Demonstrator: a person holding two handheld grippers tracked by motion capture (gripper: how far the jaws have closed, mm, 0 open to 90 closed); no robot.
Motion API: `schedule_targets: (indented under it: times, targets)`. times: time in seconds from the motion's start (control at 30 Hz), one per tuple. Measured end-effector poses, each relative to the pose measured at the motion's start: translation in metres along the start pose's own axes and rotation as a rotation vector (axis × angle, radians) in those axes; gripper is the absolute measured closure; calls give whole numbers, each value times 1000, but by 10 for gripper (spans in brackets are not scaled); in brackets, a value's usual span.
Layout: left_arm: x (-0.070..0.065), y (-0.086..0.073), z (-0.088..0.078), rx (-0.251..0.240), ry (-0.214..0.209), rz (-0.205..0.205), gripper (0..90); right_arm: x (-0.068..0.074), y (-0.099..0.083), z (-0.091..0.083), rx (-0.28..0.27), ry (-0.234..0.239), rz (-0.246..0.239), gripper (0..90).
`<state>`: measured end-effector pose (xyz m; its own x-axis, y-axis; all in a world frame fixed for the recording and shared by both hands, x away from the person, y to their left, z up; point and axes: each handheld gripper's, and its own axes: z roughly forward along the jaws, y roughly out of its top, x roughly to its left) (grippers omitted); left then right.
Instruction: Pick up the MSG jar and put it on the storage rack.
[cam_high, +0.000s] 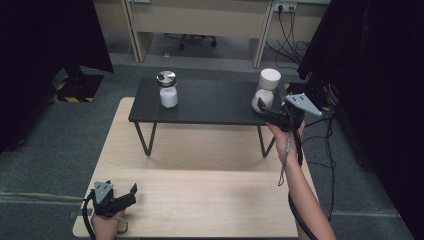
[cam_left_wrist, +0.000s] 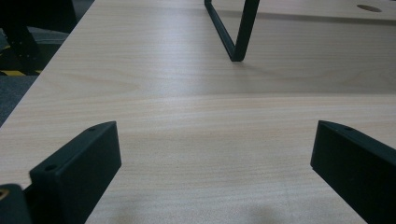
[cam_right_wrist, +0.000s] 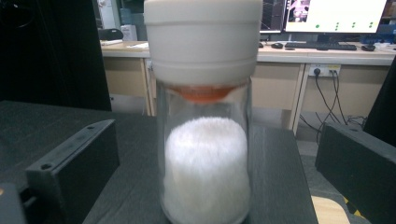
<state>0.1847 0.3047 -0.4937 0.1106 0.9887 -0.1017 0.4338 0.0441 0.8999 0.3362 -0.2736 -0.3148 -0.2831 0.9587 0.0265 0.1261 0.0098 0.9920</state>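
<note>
Light wooden table (cam_high: 200, 200) carries a low black shelf (cam_high: 210, 102) on thin black metal legs (cam_left_wrist: 233, 32); grey carpet surrounds it, and black curtains hang at both sides.

Two glass jars of white powder stand upright on the shelf. The white-capped jar (cam_high: 266, 90) is at the right end. The metal-capped jar (cam_high: 167, 89) is at the left end, well apart from it.

Right gripper (cam_high: 267, 114): held at the right end of the shelf, jaws spread apart. In the right gripper view the white-capped jar (cam_right_wrist: 204, 112) stands between the two jaws, with a clear gap on each side; neither jaw touches the glass. An orange insert is visible under the white cap.

Left gripper (cam_high: 131, 194): positioned low at the near left corner of the table, well apart from both jars. Jaws spread wide with nothing between them; the left gripper view shows bare wood beneath.
</note>
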Motion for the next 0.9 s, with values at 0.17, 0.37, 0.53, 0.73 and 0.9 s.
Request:
schedule_targets:
  times: [0.17,0.37,0.53,0.73,0.9]
  targets:
    - [0,0,0,-2,-2,2,11,0,-8,-8,2,-8,-10,3]
    - [0,0,0,-1,-3,4,11,-1,-18,-19,-7,-19,1,3]
    - [0,0,0,1,-4,5,11,1,-28,-28,-21,-52,-21,3]
    - [1,-1,-1,-4,-14,4,8,0,-42,-37,-19,-64,-39,3]
    - [1,-1,-1,-3,-16,6,6,-2,-57,-46,-13,-78,-32,3]
